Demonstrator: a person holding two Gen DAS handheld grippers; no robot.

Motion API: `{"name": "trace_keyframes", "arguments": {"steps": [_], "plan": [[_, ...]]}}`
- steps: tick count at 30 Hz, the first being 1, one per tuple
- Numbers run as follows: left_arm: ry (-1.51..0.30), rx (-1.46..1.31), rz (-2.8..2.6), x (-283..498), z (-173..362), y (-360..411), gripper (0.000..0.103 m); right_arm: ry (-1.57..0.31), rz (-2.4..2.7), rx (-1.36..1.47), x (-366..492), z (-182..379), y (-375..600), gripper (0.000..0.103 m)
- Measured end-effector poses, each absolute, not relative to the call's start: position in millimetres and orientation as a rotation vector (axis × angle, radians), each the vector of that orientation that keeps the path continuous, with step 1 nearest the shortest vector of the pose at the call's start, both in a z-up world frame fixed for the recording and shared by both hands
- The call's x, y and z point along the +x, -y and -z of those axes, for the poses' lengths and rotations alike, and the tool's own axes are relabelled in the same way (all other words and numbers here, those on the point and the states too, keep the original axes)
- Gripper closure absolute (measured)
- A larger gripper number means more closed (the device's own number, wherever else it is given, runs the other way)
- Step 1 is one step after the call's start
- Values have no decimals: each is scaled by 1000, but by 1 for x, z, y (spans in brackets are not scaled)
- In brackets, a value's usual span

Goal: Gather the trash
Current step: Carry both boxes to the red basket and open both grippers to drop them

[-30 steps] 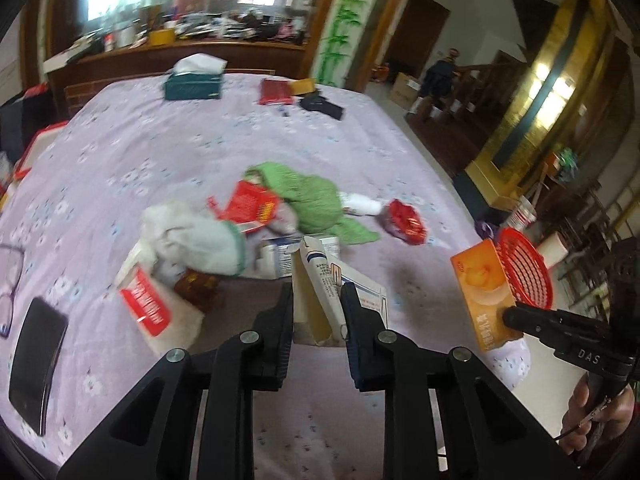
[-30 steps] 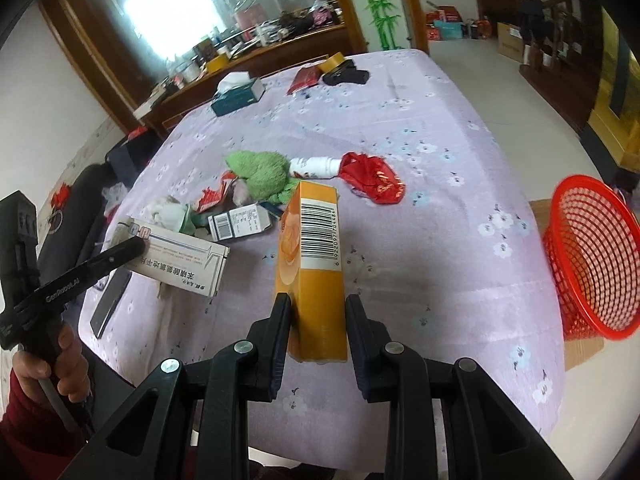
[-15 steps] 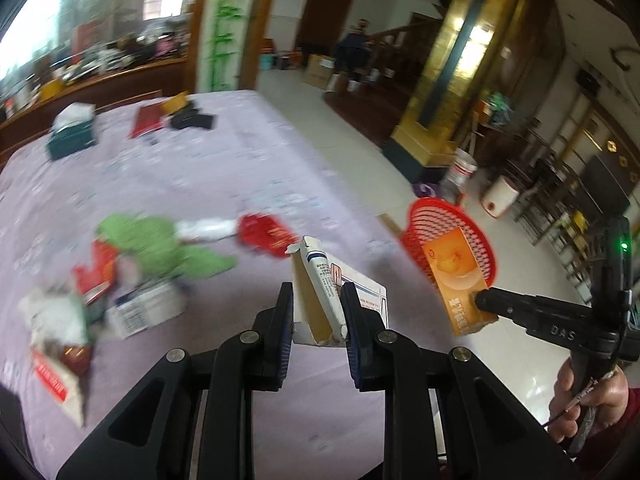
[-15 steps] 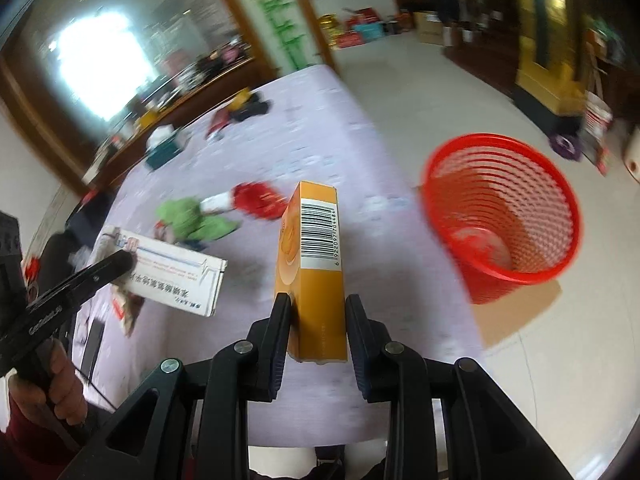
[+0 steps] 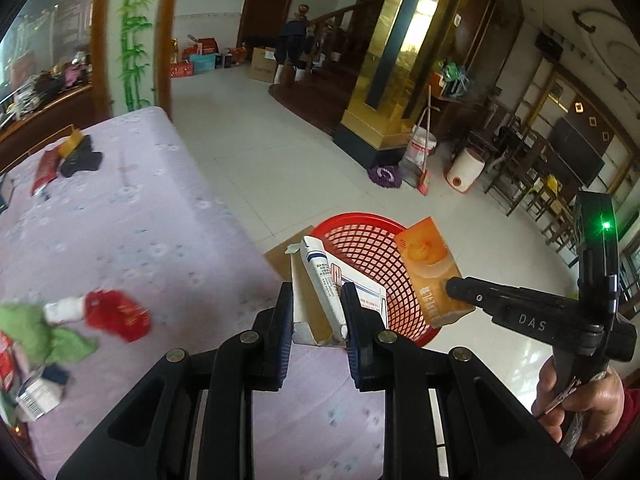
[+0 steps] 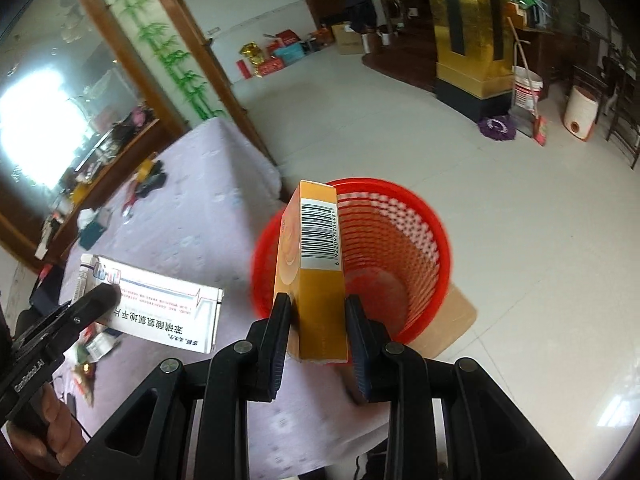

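Observation:
My left gripper (image 5: pixel 316 312) is shut on an open white medicine box (image 5: pixel 320 284), held above the table's right edge beside the red mesh basket (image 5: pixel 368 248). My right gripper (image 6: pixel 316 320) is shut on an orange box (image 6: pixel 316 248) with a barcode, held over the near rim of the red basket (image 6: pixel 400 240). In the left wrist view the orange box (image 5: pixel 430 264) hangs over the basket. In the right wrist view the white box (image 6: pixel 160 304) is at the left, over the table.
The basket stands on a cardboard sheet (image 6: pixel 452 320) on the tiled floor beside the purple-clothed table (image 5: pixel 120 220). On the table lie a red wrapper (image 5: pixel 116 314), a green cloth (image 5: pixel 36 336) and small boxes (image 5: pixel 38 394). A bucket, mop and chairs stand far right.
Both grippers swung right, from over the table's trash pile to the red basket on the floor, each still holding its box. The orange box now hangs over the basket.

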State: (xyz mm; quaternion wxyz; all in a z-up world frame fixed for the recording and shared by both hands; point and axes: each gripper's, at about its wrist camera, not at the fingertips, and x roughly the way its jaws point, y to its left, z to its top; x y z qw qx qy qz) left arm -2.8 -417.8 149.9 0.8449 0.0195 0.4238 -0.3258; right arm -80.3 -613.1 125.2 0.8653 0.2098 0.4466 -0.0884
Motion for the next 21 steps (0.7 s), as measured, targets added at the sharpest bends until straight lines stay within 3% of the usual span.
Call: {"name": "trace_keyframes", "arguments": {"steps": [4, 6, 9, 14, 17, 21], "plan": [[-914, 65, 680, 9, -140, 451, 80, -965, 196, 446, -71, -113, 634, 72], [-911, 67, 665, 10, -137, 460, 64, -969, 200, 436, -65, -109, 642, 72], [-902, 57, 655, 13, -136, 464, 55, -971, 196, 432, -63, -109, 652, 60], [-913, 6, 592, 12, -138, 446, 53, -956, 181, 386, -62, -116, 655, 57], [-901, -18, 517, 3, -142, 423, 43, -954, 126, 374, -59, -119, 645, 57], [-918, -53, 440, 2, -138, 390, 43, -954, 45, 355, -50, -121, 622, 55]]}}
